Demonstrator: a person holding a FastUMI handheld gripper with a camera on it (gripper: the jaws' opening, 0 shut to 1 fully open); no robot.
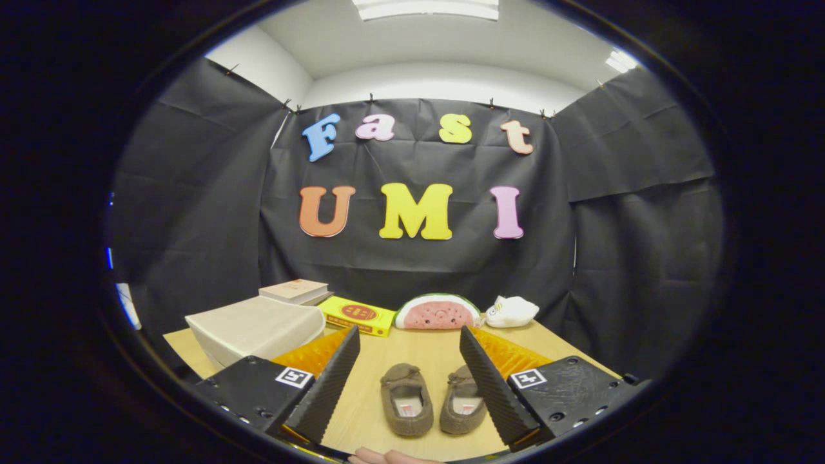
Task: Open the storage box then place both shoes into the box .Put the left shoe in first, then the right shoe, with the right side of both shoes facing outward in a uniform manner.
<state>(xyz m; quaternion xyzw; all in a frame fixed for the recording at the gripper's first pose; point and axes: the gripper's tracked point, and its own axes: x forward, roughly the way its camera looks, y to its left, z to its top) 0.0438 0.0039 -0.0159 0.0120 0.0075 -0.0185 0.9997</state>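
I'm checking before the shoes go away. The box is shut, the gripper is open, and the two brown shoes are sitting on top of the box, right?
Not quite. In the gripper view the two brown shoes sit on the wooden table, between the fingers of the open gripper, apart from the shut box.

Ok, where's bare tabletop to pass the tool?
The open tool frames the two shoes. Bare table runs between the shoes and the back row: yellow book, watermelon plush, white toy. Crowded beyond the left finger, around the storage box.
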